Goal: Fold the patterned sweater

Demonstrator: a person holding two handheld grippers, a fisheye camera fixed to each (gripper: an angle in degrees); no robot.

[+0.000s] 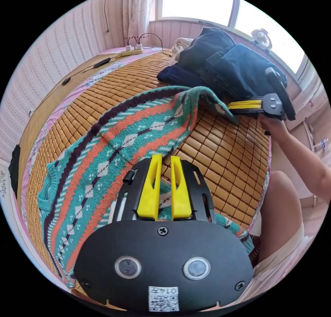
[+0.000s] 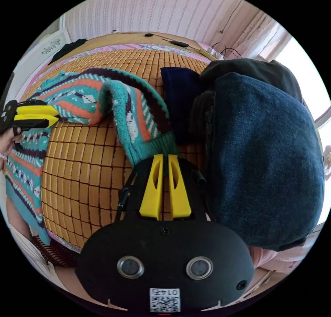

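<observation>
The patterned sweater (image 1: 103, 165) in teal, orange and dark stripes lies spread across a bamboo mat (image 1: 220, 158). My left gripper (image 1: 166, 157) is shut on the sweater's near edge by the body; from the right gripper view it (image 2: 55, 118) pinches the knit at the far left. One sleeve (image 2: 138, 117) arches up off the mat, and its teal cuff sits between the jaws of my right gripper (image 2: 165, 156), which is shut on it. In the left gripper view the right gripper (image 1: 230, 105) holds that sleeve end, raised, beside the dark clothes.
A pile of dark blue clothes (image 2: 262, 151) sits close to the right of the lifted sleeve. A power strip (image 1: 132, 50) with cables lies at the mat's far end, and a small fan (image 1: 262, 38) stands by the window. The person's leg (image 1: 279, 206) is at the mat's edge.
</observation>
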